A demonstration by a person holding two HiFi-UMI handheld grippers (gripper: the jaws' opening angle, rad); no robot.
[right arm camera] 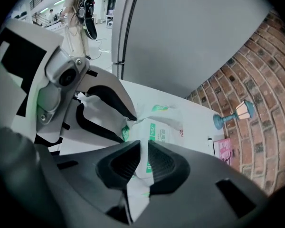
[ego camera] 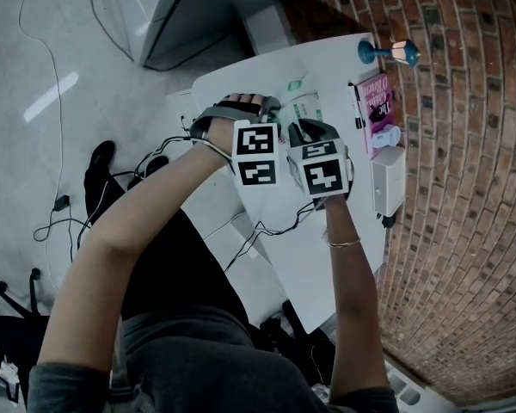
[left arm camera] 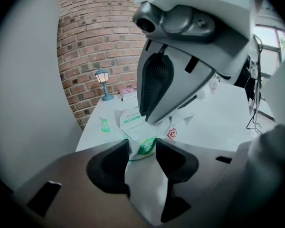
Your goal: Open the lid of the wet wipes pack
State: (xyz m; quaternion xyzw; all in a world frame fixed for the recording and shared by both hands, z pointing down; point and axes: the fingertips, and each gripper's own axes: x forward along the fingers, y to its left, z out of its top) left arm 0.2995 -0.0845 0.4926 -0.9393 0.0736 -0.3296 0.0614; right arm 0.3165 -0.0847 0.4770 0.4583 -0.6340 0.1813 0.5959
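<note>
Both forearms extended over desk [ego camera: 327,256], grippers held side by side, tilted downward. Left gripper [left arm camera: 142,148] clamped on end of wet wipes pack [right arm camera: 159,132], at green label. Right gripper [right arm camera: 143,148] pinched narrowly on thin white fold of same pack. Pack spanned between both grippers; contact with desk not determinable. Beyond: green sachet [left arm camera: 105,126], pen [ego camera: 355,106], pink book [ego camera: 376,100], white box [ego camera: 389,179], blue lamp [ego camera: 389,52] noted beside brick wall [ego camera: 464,188].

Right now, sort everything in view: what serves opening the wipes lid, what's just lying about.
Job: wipes pack, left hand-held gripper, right hand-held gripper.
Lying about: lamp, pink book, pen, white box, green sachet.
</note>
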